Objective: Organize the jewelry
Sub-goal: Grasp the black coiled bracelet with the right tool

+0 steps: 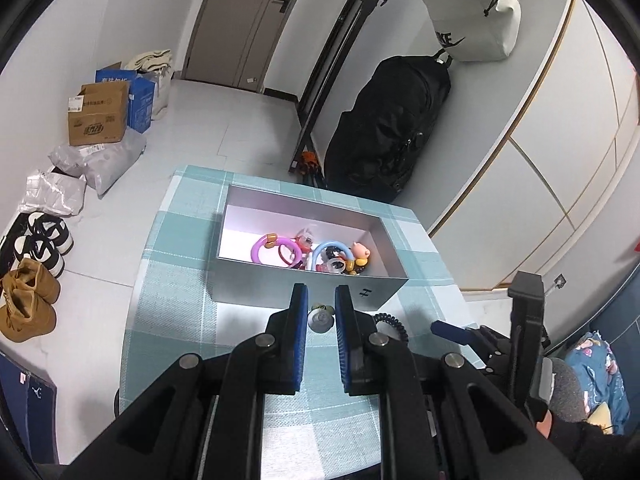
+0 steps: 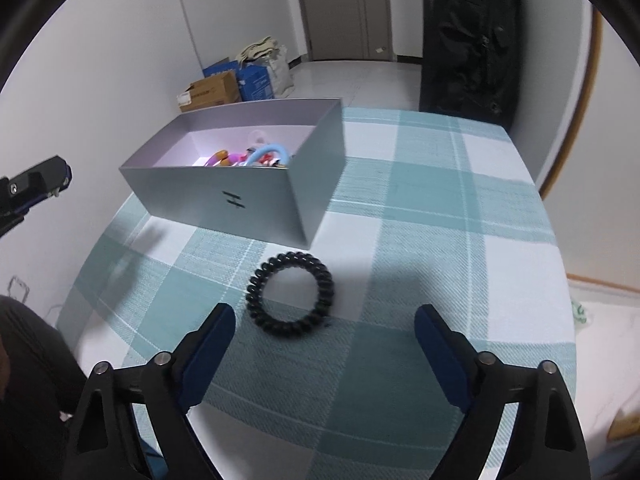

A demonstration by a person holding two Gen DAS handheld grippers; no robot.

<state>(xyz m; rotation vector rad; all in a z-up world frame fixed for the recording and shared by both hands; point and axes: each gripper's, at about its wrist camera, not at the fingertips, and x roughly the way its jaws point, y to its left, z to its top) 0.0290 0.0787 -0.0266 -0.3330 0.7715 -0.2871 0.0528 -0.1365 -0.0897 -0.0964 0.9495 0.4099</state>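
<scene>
Left gripper (image 1: 320, 300), low centre of its frame, is clamped on a small pale trinket (image 1: 319, 319) just short of the grey box (image 1: 308, 280). Right gripper (image 2: 324, 320) gapes wide over the checked tablecloth (image 2: 440, 240), the black coil hair tie (image 2: 290, 293) lying between its fingers, just below the box.

White walls (image 1: 132, 8) and a pale tiled floor (image 1: 224, 120) surround a table under a teal-and-white checked cloth (image 2: 432, 208). A grey-brown door (image 1: 248, 20) stands beyond, cardboard boxes (image 1: 100, 116) and shoes (image 1: 28, 304) along the left wall. A black bag (image 1: 388, 128) leans by white cabinets (image 1: 560, 152).
</scene>
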